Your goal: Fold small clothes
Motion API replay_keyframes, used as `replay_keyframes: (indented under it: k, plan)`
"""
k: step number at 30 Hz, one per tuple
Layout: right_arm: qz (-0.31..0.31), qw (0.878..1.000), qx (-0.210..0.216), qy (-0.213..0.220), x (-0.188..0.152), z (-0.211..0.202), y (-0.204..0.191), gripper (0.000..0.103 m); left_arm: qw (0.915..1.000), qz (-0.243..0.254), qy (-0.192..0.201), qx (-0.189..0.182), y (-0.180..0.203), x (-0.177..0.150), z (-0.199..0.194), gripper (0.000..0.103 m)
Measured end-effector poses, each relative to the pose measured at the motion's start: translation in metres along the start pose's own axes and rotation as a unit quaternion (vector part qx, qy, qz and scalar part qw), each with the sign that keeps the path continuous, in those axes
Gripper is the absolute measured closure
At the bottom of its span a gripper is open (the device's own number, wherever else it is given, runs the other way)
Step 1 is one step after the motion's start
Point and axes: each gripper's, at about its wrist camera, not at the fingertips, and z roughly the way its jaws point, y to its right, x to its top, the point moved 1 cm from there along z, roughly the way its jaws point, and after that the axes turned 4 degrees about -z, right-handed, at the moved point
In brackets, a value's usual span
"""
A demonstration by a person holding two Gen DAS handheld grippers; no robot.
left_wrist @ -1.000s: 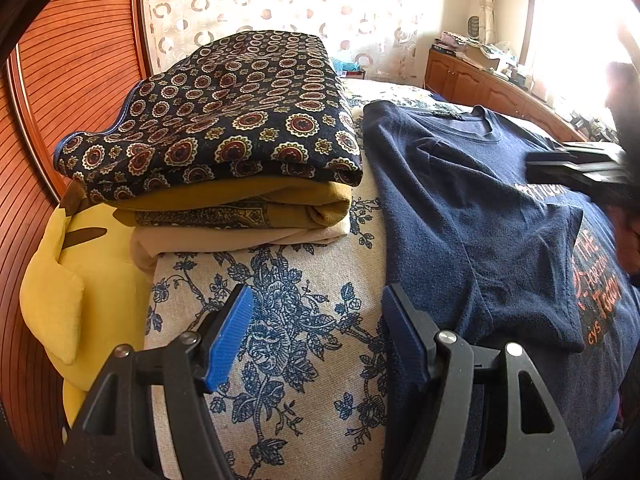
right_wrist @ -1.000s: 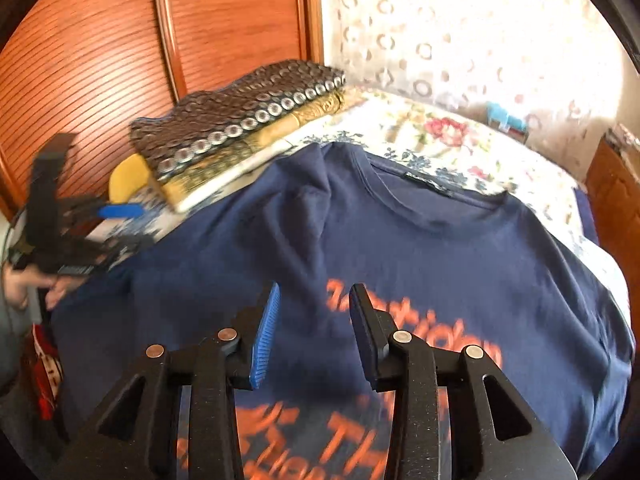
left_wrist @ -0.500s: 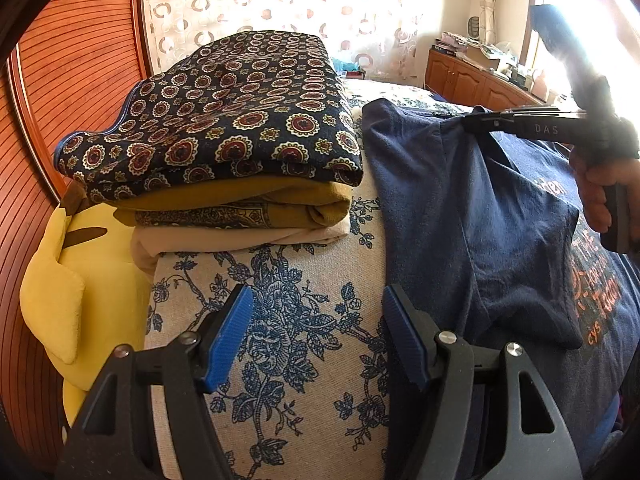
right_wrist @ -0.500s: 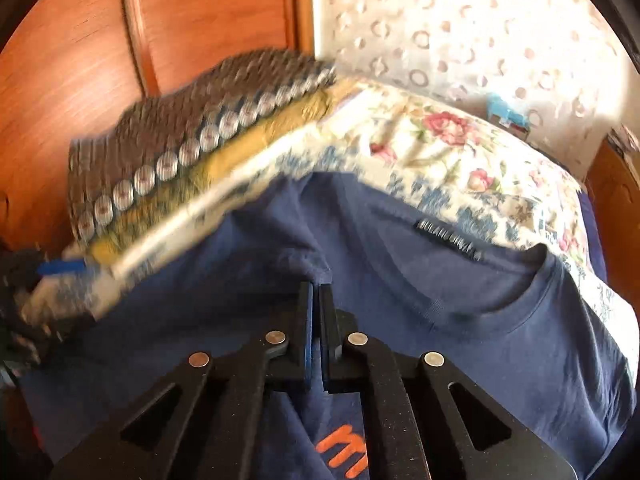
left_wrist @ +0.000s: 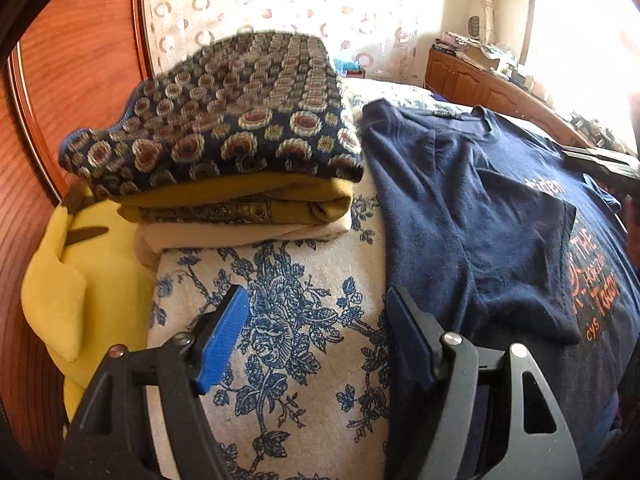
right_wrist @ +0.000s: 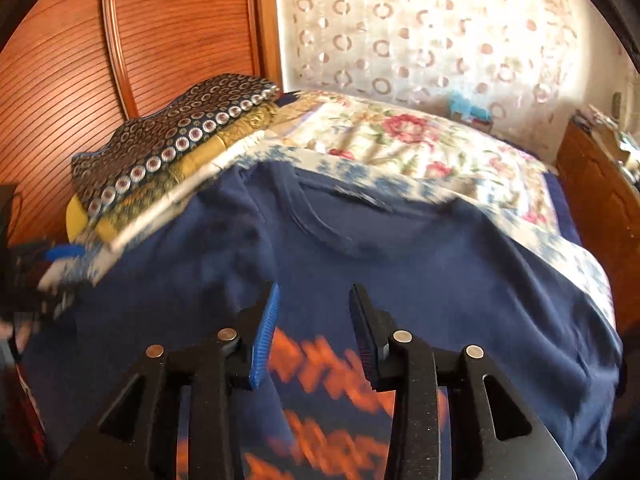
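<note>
Left wrist view is showing the left tongs [left_wrist: 316, 332] opening wide, gripping nothing, over the floral bed [left_wrist: 288, 320]. The navy T-shirt [left_wrist: 472, 208] is lying flat beside folded clothes [left_wrist: 224, 152]. The right tongs [right_wrist: 314, 316] are opening above it, empty.

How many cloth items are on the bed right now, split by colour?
Navy: 1, the T-shirt spread flat, one sleeve folded in.
Navy with medallion print: 1, top of the folded stack.
Mustard yellow: 1, the middle piece.
Cream: 1, the bottom piece.
Bright yellow: 1, the plush cushion beside the stack.
Total: 5
</note>
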Motion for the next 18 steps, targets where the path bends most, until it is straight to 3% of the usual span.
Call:
replay_keyframes:
  k: [2,5,8,12,18]
  plan:
    - [0.011,1.0,-0.014,0.004,-0.019,-0.02,0.014,0.067,0.9997,0.015,0.02,0.006,0.007,0.0,-0.009,0.031]
    - [0.031,0.997,-0.069,0.002,-0.055,-0.053,0.052,0.066,0.9984,0.029,0.049,0.006,0.021,0.004,-0.026,0.031]
    - [0.061,0.99,-0.13,-0.002,-0.083,-0.08,0.091,0.064,0.9963,0.033,0.078,-0.01,0.042,0.01,-0.043,0.031]
    - [0.118,0.977,-0.176,-0.005,-0.109,-0.108,0.146,0.06,0.9932,0.038,0.104,-0.035,0.081,0.019,-0.055,0.031]
    - [0.181,0.966,-0.183,-0.026,-0.134,-0.112,0.194,0.057,0.9861,0.053,0.134,-0.083,0.147,0.032,-0.05,0.031]
